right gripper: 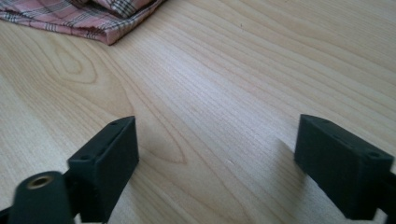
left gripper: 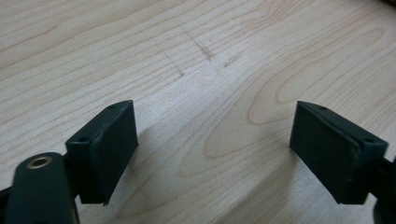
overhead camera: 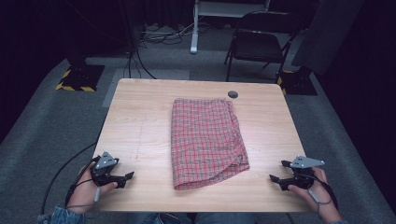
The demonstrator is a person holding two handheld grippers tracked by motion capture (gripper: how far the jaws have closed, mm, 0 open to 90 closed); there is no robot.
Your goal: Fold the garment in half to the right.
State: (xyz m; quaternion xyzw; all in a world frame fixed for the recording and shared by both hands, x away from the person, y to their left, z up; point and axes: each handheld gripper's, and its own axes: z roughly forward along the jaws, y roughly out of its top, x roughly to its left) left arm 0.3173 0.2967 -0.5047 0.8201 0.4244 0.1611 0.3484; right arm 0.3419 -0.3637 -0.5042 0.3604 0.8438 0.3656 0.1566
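Both tongs rest low at the near corners of the counter (overhead camera: 140,121), the left tongs (overhead camera: 127,178) and right tongs (overhead camera: 276,180) spread wide with nothing between them. Midway between them lies the folded red plaid cloth (overhead camera: 205,140): light, limp, probably best pinched at its near corners. Nothing blocks the reach; a folding chair (overhead camera: 261,42) stands well behind.

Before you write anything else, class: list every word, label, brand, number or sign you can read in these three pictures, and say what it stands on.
None: no readable text in any view.
The folded red plaid cloth carries only its check pattern.
The wooden table shows only grain and faint scuffs.
The yellow-and-black hazard stripes on the floor stand are a warning pattern without words.
The left gripper and right gripper bear no label.
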